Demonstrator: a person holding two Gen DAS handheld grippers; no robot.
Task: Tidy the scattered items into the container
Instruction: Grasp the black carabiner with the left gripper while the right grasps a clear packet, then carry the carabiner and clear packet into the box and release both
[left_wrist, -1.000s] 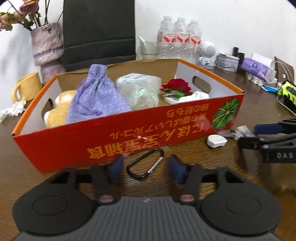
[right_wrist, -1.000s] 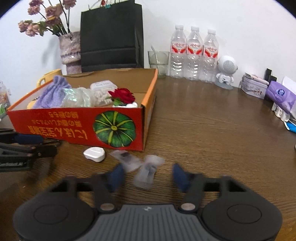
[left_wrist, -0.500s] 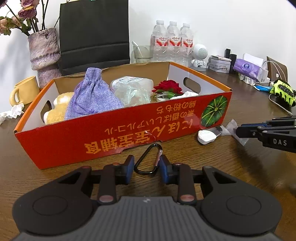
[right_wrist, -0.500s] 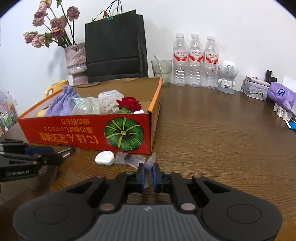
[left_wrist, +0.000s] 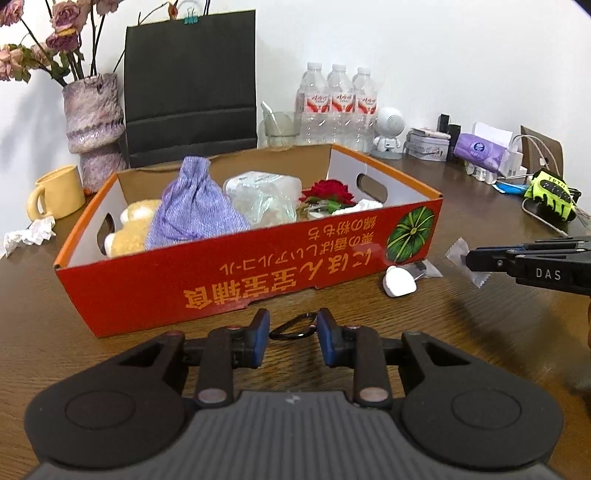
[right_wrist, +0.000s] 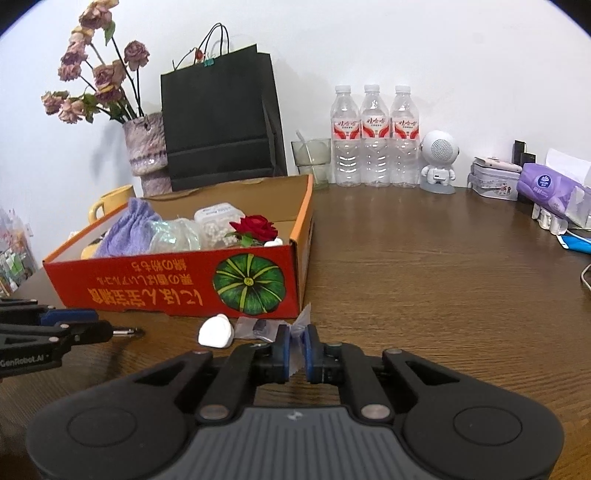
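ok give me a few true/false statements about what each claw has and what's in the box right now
1. The left claw is closed around a black carabiner. True.
2. The right claw is empty. False: it pinches a clear plastic wrapper.
3. A red rose lies inside the orange box. True.
4. The white earbud case is in the box. False: it sits on the table in front of the box.
5. The purple drawstring pouch lies outside the box. False: it is inside.
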